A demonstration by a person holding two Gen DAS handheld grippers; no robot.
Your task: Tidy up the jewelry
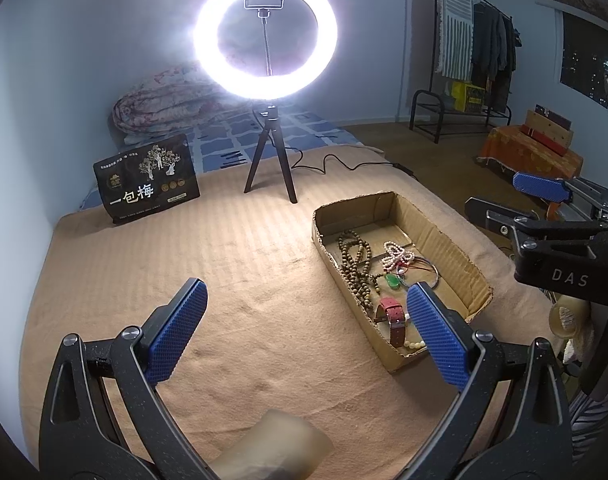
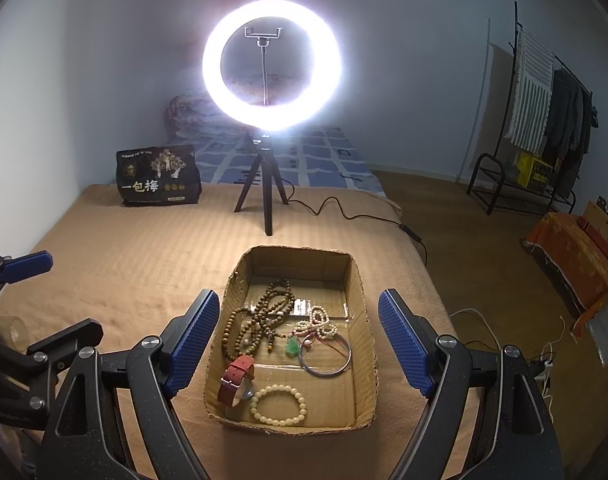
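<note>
An open cardboard box [image 2: 360, 280] sits on the tan blanket and also shows in the left wrist view [image 1: 440, 224]. Inside lie brown bead strands [image 2: 259, 316], a pale bead necklace [image 2: 320, 324], a green pendant [image 2: 291, 346], a thin bangle [image 2: 324, 356], a red-strap watch [image 2: 235, 380] and a cream bead bracelet [image 2: 279, 404]. My right gripper [image 2: 297, 344] is open and empty, its fingers either side of the box. My left gripper [image 1: 304, 332] is open and empty over the blanket left of the box, with its right finger [image 1: 436, 332] in front of the box's near end.
A lit ring light on a tripod [image 2: 269, 68] stands behind the box, its cable [image 2: 344, 212] trailing right off the bed. A black snack bag [image 2: 157, 176] stands at back left. A clothes rack [image 2: 544, 120] and an orange-covered stand [image 2: 576, 252] are on the floor at right.
</note>
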